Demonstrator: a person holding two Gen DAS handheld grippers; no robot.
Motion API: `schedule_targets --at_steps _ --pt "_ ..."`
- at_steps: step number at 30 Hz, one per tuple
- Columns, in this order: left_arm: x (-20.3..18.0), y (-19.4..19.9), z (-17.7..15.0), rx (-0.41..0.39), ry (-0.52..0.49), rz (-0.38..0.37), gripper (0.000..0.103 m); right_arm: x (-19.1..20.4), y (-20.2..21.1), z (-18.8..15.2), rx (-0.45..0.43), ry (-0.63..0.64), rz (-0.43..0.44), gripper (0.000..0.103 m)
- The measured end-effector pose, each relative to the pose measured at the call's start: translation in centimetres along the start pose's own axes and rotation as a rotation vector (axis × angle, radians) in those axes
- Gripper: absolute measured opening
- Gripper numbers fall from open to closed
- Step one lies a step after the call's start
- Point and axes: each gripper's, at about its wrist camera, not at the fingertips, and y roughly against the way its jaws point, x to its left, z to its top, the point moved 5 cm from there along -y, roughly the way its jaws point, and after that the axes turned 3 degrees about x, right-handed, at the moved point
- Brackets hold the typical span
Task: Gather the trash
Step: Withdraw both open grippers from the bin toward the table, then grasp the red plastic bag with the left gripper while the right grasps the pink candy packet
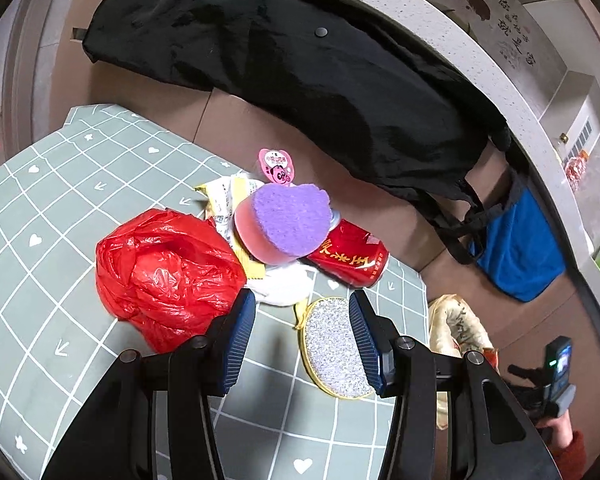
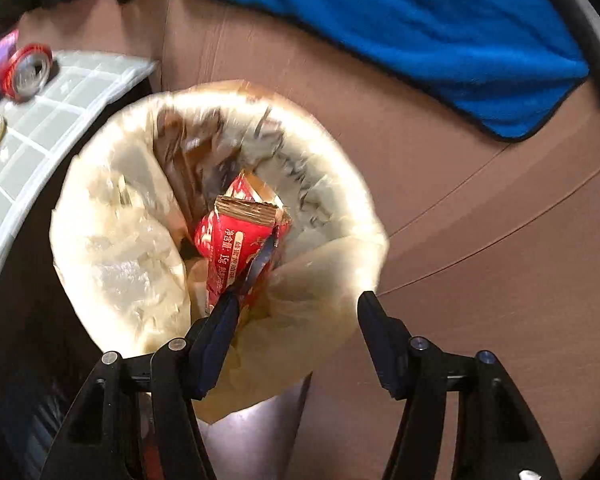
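My left gripper (image 1: 302,312) is open and empty, low over the grey checked table (image 1: 60,200). Ahead of it lie a crumpled red plastic bag (image 1: 164,272), white tissue (image 1: 280,286), a red drink can (image 1: 350,254) on its side, a pink-and-purple heart sponge (image 1: 286,222), yellow-white wrappers (image 1: 224,200) and a glittery round coaster (image 1: 334,352). My right gripper (image 2: 296,308) is open above a bin lined with a cream bag (image 2: 112,248). A red snack wrapper (image 2: 236,244) lies in the bin, touching the left fingertip (image 2: 226,312).
A brown sofa (image 1: 236,120) behind the table carries a black jacket (image 1: 300,64) and a blue cloth (image 1: 516,248). The bin (image 1: 456,328) stands off the table's right edge. The can (image 2: 28,72) and table corner show at the right wrist view's left.
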Motion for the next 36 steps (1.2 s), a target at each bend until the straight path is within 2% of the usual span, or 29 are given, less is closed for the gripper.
schedule_targets --at_steps 1,3,5,6,9,13,14,18,20,23,25,28,29,30,31,33,36 --pt "0.0 0.0 0.0 0.0 0.0 0.001 0.05 -0.5 0.9 0.4 -0.035 -0.033 0.023 0.058" --pt "0.0 -0.1 -0.2 0.004 -0.001 0.005 0.05 -1.9 2.8 1.5 -0.119 -0.149 0.134 0.058" --pt "0.1 -0.1 -0.2 0.007 -0.001 0.004 0.05 -2.9 3.8 2.4 -0.167 -0.234 0.203 0.059" --pt "0.1 -0.1 -0.3 0.008 -0.002 0.004 0.05 -3.3 4.0 3.0 -0.185 -0.256 0.21 0.059" --pt "0.2 0.0 -0.3 0.004 -0.009 0.007 0.05 -3.3 3.8 4.0 -0.163 -0.26 0.191 0.059" --pt "0.5 0.0 -0.3 0.003 0.002 0.013 0.05 -1.9 2.0 4.9 -0.148 -0.28 0.293 0.059" --pt "0.6 0.0 -0.3 0.006 0.006 0.01 0.05 -1.4 1.1 4.8 -0.145 -0.278 0.291 0.059" --pt "0.6 0.2 -0.4 0.003 -0.01 0.014 0.05 1.7 -0.7 3.9 -0.122 -0.219 0.254 0.059" --pt "0.8 0.5 -0.1 -0.018 -0.031 0.037 0.05 1.9 0.5 3.9 -0.188 -0.231 0.285 0.059" --pt "1.1 1.2 0.7 -0.071 -0.046 0.068 0.05 2.5 4.4 4.7 -0.344 -0.233 0.368 0.059" --pt "1.5 2.4 1.6 -0.133 -0.045 0.077 0.05 3.8 7.0 5.7 -0.412 -0.183 0.391 0.058" --pt "2.7 4.4 2.9 -0.229 -0.03 0.118 0.05 6.5 9.9 6.8 -0.465 -0.096 0.398 0.055" --pt "3.5 4.9 3.3 -0.245 -0.011 0.128 0.05 8.0 10.9 7.3 -0.493 -0.047 0.386 0.05" --pt "4.2 5.2 3.7 -0.247 0.01 0.132 0.05 9.2 11.4 7.7 -0.513 -0.014 0.385 0.046" --pt "5.0 5.3 4.0 -0.24 0.033 0.133 0.05 10.1 11.8 8.0 -0.525 0.007 0.392 0.046" --pt "6.6 4.7 4.1 -0.2 0.076 0.132 0.05 12.8 13.0 8.6 -0.545 0.053 0.446 0.046" --pt "7.8 2.8 3.5 -0.122 0.088 0.134 0.05 16.0 14.0 9.9 -0.573 0.107 0.525 0.046"
